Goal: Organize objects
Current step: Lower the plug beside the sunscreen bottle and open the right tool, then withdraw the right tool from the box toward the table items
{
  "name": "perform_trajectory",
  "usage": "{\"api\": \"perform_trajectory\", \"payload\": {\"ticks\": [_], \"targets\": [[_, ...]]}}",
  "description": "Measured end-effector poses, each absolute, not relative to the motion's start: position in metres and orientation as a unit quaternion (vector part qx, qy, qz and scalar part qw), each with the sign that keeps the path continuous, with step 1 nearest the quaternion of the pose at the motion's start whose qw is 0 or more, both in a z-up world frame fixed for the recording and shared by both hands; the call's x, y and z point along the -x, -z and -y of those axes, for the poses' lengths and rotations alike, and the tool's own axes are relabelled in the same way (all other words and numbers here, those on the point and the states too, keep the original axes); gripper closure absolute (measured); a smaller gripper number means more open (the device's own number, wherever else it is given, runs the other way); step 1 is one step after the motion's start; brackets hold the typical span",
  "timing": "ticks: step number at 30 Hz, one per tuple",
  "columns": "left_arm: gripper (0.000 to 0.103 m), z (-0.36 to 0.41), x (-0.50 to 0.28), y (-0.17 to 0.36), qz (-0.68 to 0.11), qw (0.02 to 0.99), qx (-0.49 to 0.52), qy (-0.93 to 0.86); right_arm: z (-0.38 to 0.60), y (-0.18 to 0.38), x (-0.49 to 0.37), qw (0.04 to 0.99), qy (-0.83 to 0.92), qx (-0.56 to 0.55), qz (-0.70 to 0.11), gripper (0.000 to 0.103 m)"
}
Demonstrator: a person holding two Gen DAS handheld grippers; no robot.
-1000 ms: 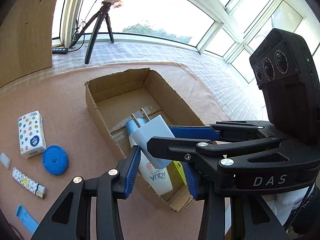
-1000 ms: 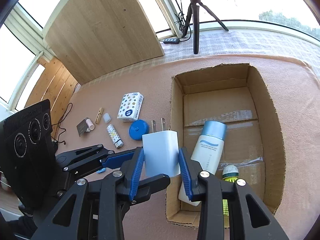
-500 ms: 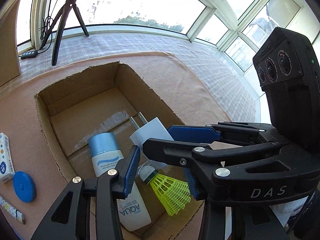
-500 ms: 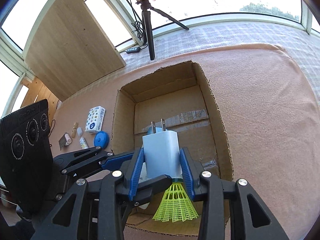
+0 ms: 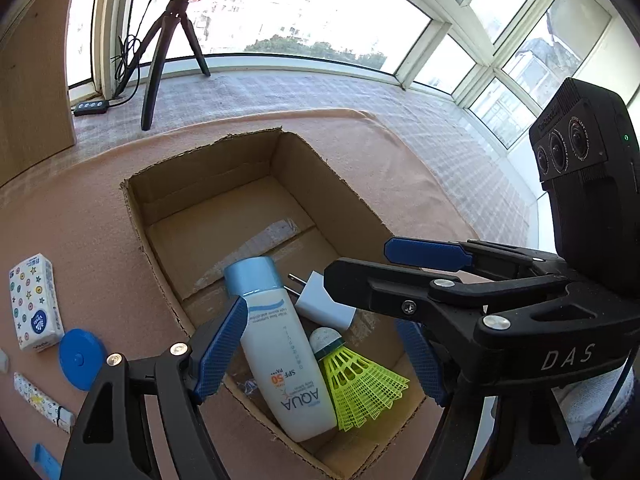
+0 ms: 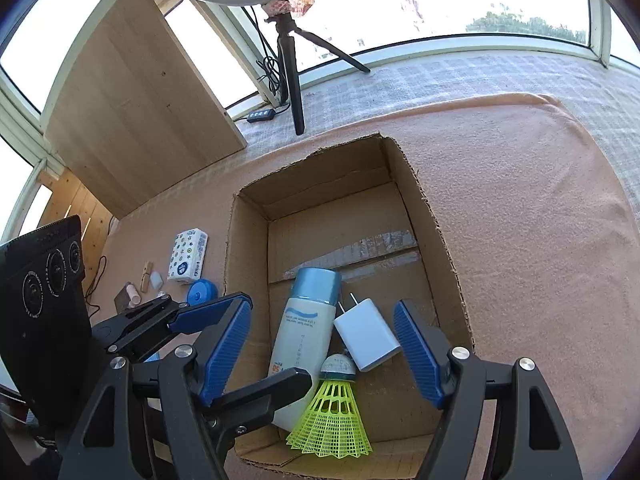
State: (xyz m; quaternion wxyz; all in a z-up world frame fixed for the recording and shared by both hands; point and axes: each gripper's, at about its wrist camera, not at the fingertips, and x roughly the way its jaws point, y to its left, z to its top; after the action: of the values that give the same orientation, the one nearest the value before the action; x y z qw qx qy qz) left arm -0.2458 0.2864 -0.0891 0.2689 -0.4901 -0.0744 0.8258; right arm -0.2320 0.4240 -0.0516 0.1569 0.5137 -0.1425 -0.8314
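The cardboard box (image 6: pixel 440 280) stood on the pink cloth (image 6: pixel 540 208), and one thing in it was new: the white charger (image 6: pixel 366 334), which half a second before was pinched in the right gripper (image 6: pixel 324 350), now lay on the box floor between the sunscreen bottle (image 6: pixel 304 336) and the right wall. The right gripper was spread wide and empty above it, so I judged this item as sorted. The left gripper (image 5: pixel 320 344) also hung over the box, spread and holding nothing.

Inside the box I counted three things: one sunscreen bottle, one yellow shuttlecock (image 6: pixel 332 416) and one charger, whose near end touched the shuttlecock's cork.

Outside, left of the box, several things were not yet packed: one tissue pack (image 5: pixel 34 304), one blue round disc (image 5: pixel 80 358), one patterned tube (image 5: pixel 40 402), one wooden clothespin (image 6: pixel 146 276), one small white piece (image 6: pixel 155 279), and two or three smaller items too unclear to name
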Motion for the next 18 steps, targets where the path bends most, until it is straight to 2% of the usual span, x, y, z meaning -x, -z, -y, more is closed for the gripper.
{"api": "perform_trajectory", "payload": {"ticks": [18], "targets": [[0.024,-0.16,0.193,0.076,0.116,0.177,0.48,-0.851,-0.358,0.031,0.214,0.209,0.849,-0.472,0.11,0.033]]}}
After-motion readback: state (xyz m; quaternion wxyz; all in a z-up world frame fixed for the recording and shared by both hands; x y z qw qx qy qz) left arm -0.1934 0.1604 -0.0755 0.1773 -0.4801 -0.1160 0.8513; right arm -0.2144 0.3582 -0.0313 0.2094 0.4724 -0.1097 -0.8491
